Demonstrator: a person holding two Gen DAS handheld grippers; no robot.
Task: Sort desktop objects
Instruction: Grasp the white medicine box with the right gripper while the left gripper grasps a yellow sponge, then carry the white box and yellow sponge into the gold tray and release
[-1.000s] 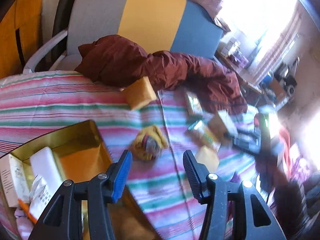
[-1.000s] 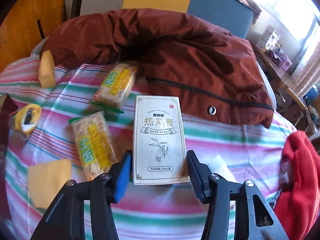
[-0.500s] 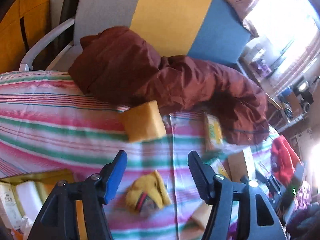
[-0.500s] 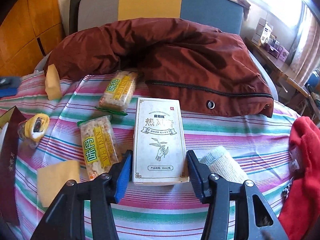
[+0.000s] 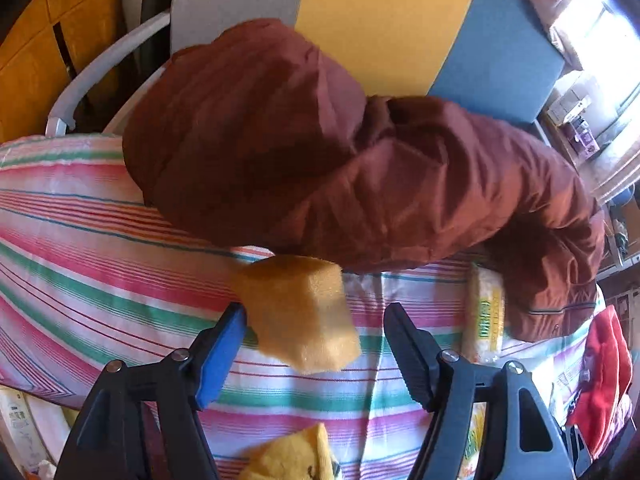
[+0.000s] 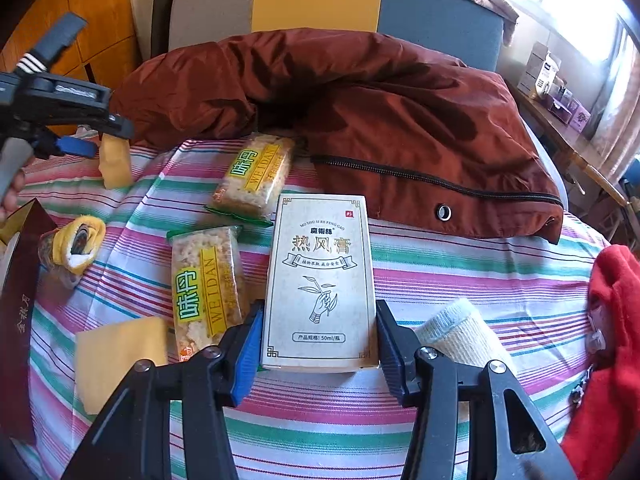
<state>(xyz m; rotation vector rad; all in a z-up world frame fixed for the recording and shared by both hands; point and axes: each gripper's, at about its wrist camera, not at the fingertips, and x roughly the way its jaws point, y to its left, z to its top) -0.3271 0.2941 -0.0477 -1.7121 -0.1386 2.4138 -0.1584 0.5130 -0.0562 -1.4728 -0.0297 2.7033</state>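
My left gripper (image 5: 314, 312) points down over a yellow sponge block (image 5: 298, 312) at the far side of the striped tablecloth (image 5: 100, 272). Its jaws are opening and stand either side of the sponge without pressing it. In the right wrist view the same left gripper (image 6: 100, 138) hangs over that sponge (image 6: 114, 160) at the upper left. My right gripper (image 6: 320, 332) is shut on the near end of a white printed box (image 6: 320, 272), one pad against each long side.
A brown jacket (image 6: 380, 120) lies across the back. Two snack packs (image 6: 256, 176) (image 6: 204, 292), a flat yellow sponge (image 6: 120, 356), a rolled yellow sock (image 6: 76, 246), a pale rolled sock (image 6: 460, 336) and red cloth (image 6: 608, 340) surround the box. A dark box lid (image 6: 20, 300) is at left.
The left gripper moved toward the jacket and down over the yellow sponge, and its jaws widened; the gold tin slid out of its view. The right gripper and the white box stayed put.
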